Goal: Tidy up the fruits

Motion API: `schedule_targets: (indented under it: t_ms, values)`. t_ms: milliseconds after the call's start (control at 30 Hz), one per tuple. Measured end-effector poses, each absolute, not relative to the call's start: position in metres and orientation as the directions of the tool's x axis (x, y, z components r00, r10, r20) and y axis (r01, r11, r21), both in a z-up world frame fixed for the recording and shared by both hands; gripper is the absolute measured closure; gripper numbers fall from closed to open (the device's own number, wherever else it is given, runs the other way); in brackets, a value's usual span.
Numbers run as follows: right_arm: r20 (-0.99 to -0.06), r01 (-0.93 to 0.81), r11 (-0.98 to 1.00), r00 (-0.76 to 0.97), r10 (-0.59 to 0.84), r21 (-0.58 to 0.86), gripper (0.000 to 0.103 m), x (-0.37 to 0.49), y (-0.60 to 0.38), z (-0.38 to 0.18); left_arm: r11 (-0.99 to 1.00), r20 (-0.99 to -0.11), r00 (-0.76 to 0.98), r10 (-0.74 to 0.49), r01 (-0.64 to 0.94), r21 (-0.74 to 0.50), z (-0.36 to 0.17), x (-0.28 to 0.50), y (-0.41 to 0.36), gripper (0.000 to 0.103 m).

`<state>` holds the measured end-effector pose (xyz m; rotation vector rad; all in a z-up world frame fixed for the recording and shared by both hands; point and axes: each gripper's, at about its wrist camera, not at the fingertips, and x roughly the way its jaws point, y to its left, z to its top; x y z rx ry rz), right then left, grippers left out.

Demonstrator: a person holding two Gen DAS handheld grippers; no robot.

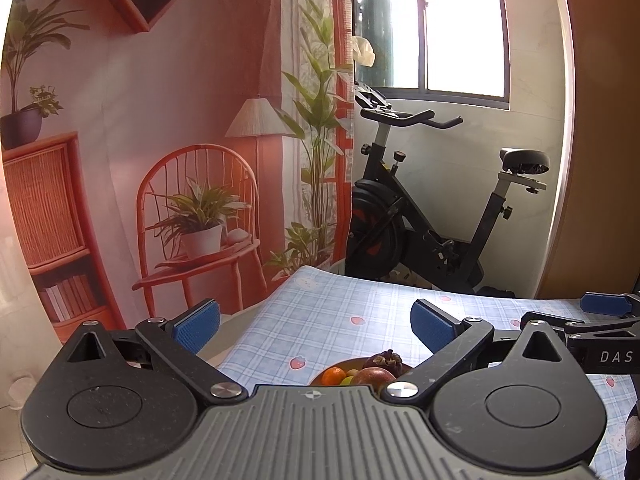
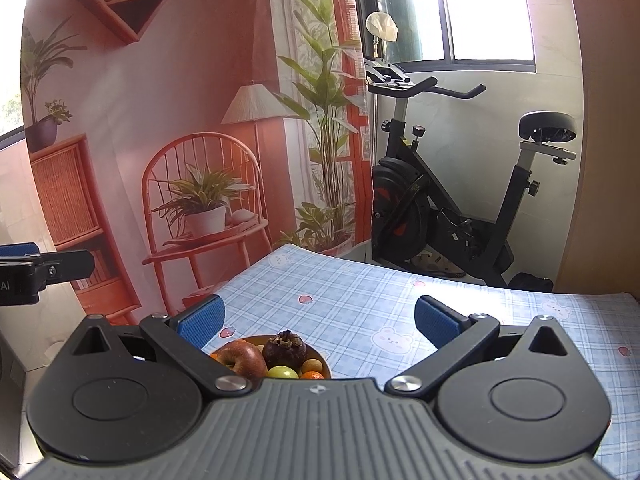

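A brown bowl [image 2: 325, 365] of fruit sits on the blue checked tablecloth, close under both grippers. In the right wrist view it holds a red apple [image 2: 242, 357], a dark mangosteen [image 2: 285, 350], a green fruit [image 2: 283, 372] and small oranges [image 2: 312, 366]. From the left wrist camera I see the mangosteen [image 1: 387, 360], a red fruit [image 1: 374, 376] and an orange [image 1: 334, 376] in the bowl [image 1: 318, 378]. My left gripper [image 1: 316, 326] is open and empty above the bowl. My right gripper [image 2: 320, 320] is open and empty too. Part of the bowl is hidden behind both gripper bodies.
The tablecloth [image 2: 360, 296] stretches away towards a black exercise bike [image 2: 460, 208] by the window. A printed backdrop [image 2: 160, 140] with a chair and plants hangs at the left. The right gripper [image 1: 600, 320] shows at the right edge of the left view.
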<state>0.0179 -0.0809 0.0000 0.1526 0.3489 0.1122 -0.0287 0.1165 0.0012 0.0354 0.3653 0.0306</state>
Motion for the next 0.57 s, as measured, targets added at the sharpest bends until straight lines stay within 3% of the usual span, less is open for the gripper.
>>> schedule_targets:
  t_ms: [567]
  values:
    - [-0.318,-0.069,0.983,0.940,0.121,0.170,0.000,0.0124,-0.0820,0.0023,0.999,-0.349,0.937,0.031,-0.017,0.042,0.0014,-0.0311,0.1175,0.000]
